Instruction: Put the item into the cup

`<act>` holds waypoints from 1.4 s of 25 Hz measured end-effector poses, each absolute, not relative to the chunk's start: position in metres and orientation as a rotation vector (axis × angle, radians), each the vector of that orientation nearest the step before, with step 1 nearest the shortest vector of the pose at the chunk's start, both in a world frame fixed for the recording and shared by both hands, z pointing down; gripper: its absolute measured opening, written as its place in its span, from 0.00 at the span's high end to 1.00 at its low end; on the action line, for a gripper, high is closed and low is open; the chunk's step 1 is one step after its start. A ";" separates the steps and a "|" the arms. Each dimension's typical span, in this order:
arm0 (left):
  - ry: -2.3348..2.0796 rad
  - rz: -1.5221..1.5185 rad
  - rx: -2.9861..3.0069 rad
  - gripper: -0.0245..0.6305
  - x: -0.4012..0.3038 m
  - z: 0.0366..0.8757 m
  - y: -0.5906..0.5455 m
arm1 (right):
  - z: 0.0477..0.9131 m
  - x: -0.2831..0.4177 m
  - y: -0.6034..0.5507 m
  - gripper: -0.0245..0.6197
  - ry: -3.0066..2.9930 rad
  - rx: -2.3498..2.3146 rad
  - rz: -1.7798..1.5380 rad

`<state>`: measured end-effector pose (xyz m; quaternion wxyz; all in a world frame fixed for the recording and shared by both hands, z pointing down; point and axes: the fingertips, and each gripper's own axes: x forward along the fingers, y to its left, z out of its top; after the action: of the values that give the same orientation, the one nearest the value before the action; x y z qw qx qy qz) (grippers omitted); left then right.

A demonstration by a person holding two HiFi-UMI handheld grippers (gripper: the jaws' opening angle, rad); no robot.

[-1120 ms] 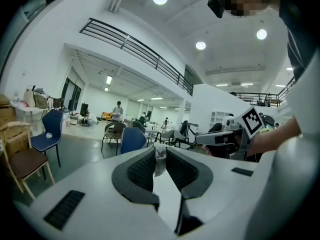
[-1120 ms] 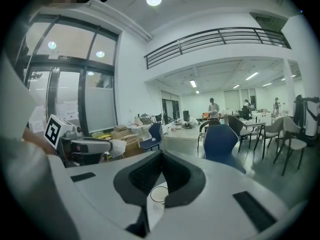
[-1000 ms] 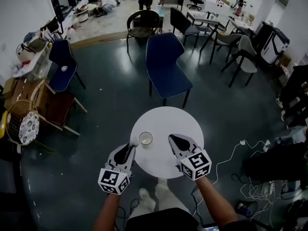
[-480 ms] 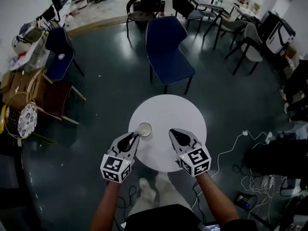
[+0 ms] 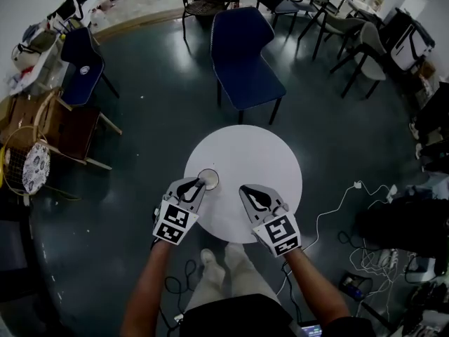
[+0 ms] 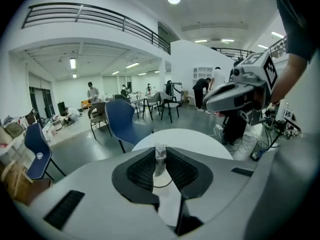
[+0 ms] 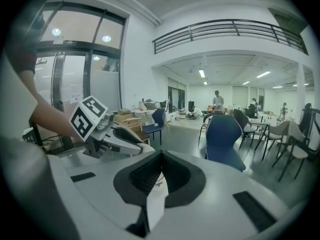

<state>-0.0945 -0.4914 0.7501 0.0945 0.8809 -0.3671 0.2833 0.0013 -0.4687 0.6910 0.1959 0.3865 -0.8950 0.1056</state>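
My left gripper [image 6: 160, 153] is closed narrowly on a small pale crumpled item [image 6: 160, 159], which is pinched upright between the ribbed black pads. In the head view, the gripper's tips sit right at the near rim of the small round white cup [image 5: 208, 179]. The cup stands on the round white surface [image 5: 259, 153], toward its left edge. In the left gripper view I can see a dark arc of the cup's rim just below the item.

My right gripper [image 5: 248, 191] hovers over the surface, near the cup on its right and apart from it. Its jaws meet at the tips with nothing between them. A blue padded chair [image 5: 242, 62] stands beyond the surface.
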 end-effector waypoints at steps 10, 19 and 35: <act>-0.931 1.188 2.631 0.85 -0.085 0.809 -0.513 | 0.716 -0.006 -0.469 0.94 -2.489 1.022 0.273; -0.872 1.267 2.585 0.85 -0.076 0.847 -0.524 | 0.743 0.001 -0.475 0.94 -2.468 1.015 0.333; -0.933 1.209 2.543 0.80 -0.075 0.853 -0.527 | 0.762 0.011 -0.470 0.94 -2.471 1.020 0.391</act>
<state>-0.0754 -0.5271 0.8529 0.0876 0.8539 -0.3134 0.4061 0.0111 -0.4701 0.7617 0.2181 0.3685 -0.8926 0.1414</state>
